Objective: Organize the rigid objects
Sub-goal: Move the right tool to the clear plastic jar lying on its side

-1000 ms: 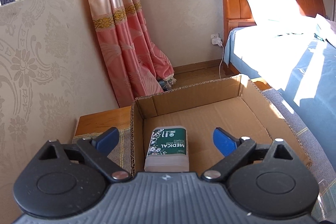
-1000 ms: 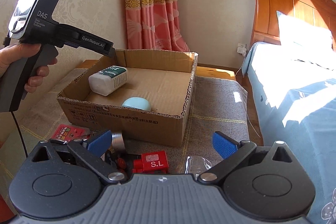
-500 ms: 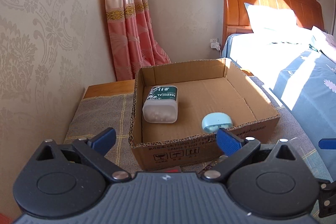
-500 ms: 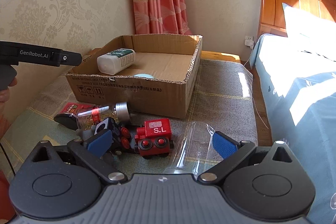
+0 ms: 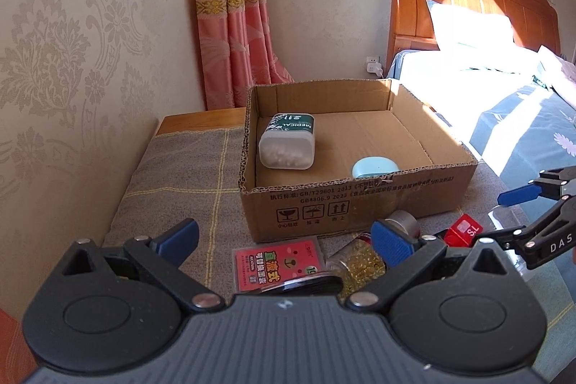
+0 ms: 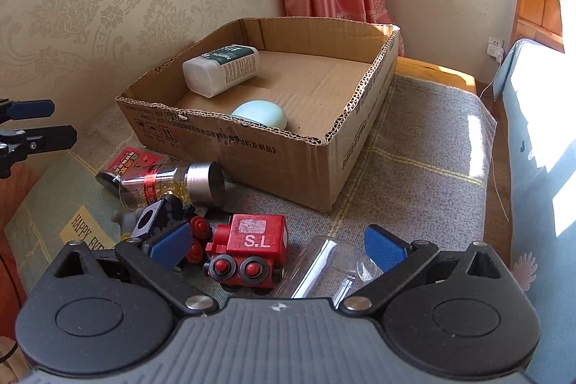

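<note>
A cardboard box (image 5: pixel 360 193) (image 6: pixel 252 153) holds a white medical bottle (image 5: pixel 288 143) (image 6: pixel 221 69) lying on its side and a pale blue case (image 5: pixel 374 167) (image 6: pixel 261 114). In front of the box lie a red card pack (image 5: pixel 277 261) (image 6: pixel 131 161), a jar of yellow beads (image 5: pixel 363 260) (image 6: pixel 169 182), a red toy train (image 6: pixel 248 251) (image 5: pixel 462 231) and a clear plastic piece (image 6: pixel 331 269). My left gripper (image 5: pixel 284 242) is open and empty above the card pack. My right gripper (image 6: pixel 277 243) is open and empty just above the train.
A grey checked cloth (image 6: pixel 414 168) covers the surface. The patterned wall (image 5: pixel 72 78) is at left, a pink curtain (image 5: pixel 230 13) behind, the bed (image 5: pixel 504 96) at right. A black toy block (image 6: pixel 158 218) lies by the train.
Both grippers have pulled back from the box and lowered toward the loose objects in front of it. The right gripper has come down close over the red train.
</note>
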A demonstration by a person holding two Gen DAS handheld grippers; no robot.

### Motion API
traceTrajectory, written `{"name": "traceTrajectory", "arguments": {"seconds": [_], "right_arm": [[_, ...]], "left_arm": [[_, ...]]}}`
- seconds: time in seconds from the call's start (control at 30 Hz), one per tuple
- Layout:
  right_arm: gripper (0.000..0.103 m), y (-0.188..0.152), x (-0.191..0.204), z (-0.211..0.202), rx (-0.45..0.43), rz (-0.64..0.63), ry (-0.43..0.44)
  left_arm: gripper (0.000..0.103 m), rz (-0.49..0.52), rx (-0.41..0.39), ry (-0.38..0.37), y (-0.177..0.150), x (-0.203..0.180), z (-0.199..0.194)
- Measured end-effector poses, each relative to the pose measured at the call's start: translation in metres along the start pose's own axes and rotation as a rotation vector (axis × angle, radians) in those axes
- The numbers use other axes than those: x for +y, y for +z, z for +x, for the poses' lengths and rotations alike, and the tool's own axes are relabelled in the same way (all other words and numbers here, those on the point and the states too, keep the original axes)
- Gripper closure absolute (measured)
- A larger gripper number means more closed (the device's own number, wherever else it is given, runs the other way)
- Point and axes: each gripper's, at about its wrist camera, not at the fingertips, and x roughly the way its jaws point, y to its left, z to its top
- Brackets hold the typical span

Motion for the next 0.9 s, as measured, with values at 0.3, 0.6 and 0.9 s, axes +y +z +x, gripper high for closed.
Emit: {"name": "traceTrajectory", "arguments": {"seconds": [0.3,0.6,0.9], "right_arm": [[0.000,-0.030,0.014,-0.023,0.086,0.042,-0.046],[0.000,-0.060,0.042,-0.053,0.124,0.069,-0.051],[0.000,-0.099,0.082,-0.025,0.169,-0.046,-0.212]], "left_arm": [[0.001,0.009,0.022,-0.013,-0.012,0.004,0.000],[0.001,0.055,0.033,-0.093,-0.024,-0.004,-0.005],[0.001,0.123,0.056,-0.245,-0.046,-0.022,-0.007]]}}
